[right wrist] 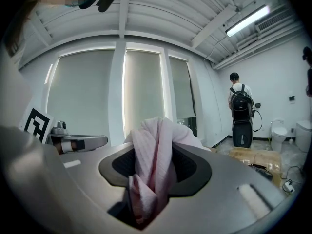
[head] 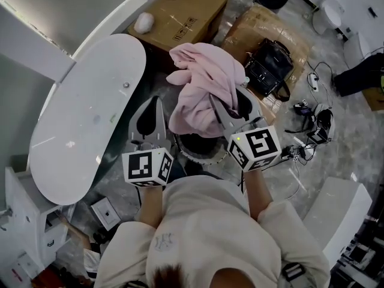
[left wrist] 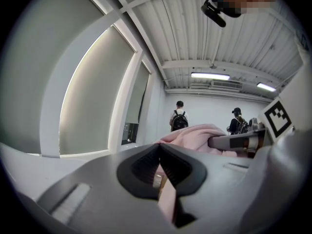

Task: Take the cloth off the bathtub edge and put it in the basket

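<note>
1. Facing a white bathtub (head: pixel 90 119) at left and a cardboard box (head: pixel 183 11) beyond, print too small to read.
2. Holding the pink cloth (head: pixel 204 86) bunched over the dark basket (head: pixel 207 155), clear of the tub.
3. Clamped on that cloth: right gripper (head: pixel 234 110), jaws narrow.
4. Pressed tip to tip beside it: left gripper (head: pixel 155 104), seemingly empty.

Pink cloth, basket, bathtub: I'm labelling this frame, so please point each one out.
pink cloth (head: pixel 201 83), head view, bunched upper folds.
basket (head: pixel 203 158), head view, pale rim below the cloth.
bathtub (head: pixel 84 131), head view, bare white surface.
</note>
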{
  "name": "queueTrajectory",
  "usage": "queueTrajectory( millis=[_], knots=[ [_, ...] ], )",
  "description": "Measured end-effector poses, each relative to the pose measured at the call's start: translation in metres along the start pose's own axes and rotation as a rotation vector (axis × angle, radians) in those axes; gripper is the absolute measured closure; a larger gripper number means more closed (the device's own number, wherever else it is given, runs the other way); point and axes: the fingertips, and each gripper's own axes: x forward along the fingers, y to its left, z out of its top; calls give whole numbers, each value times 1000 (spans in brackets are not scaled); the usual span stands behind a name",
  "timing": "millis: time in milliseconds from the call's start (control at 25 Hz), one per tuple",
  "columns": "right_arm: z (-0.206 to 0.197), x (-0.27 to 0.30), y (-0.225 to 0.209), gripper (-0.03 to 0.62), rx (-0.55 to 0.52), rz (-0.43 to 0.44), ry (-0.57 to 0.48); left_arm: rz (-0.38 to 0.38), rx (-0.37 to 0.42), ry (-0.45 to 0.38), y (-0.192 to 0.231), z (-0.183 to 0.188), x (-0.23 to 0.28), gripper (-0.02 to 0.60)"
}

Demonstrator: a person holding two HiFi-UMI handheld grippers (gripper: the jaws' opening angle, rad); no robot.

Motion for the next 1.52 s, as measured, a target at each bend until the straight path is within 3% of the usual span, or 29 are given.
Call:
queueTrajectory(
  millis=[600,880,1520],
  knots=[
    [-25,-46,-44,431,46,-174,25,-180,7,47,-48,-11,35,534],
    [-30,-50,-55,431,57,-249,44,-249,28,53,-49,-5,48,534],
    [-86,-46,-32,431,110,-239,114,-320,39,114,-46,-33,35,534]
  ],
)
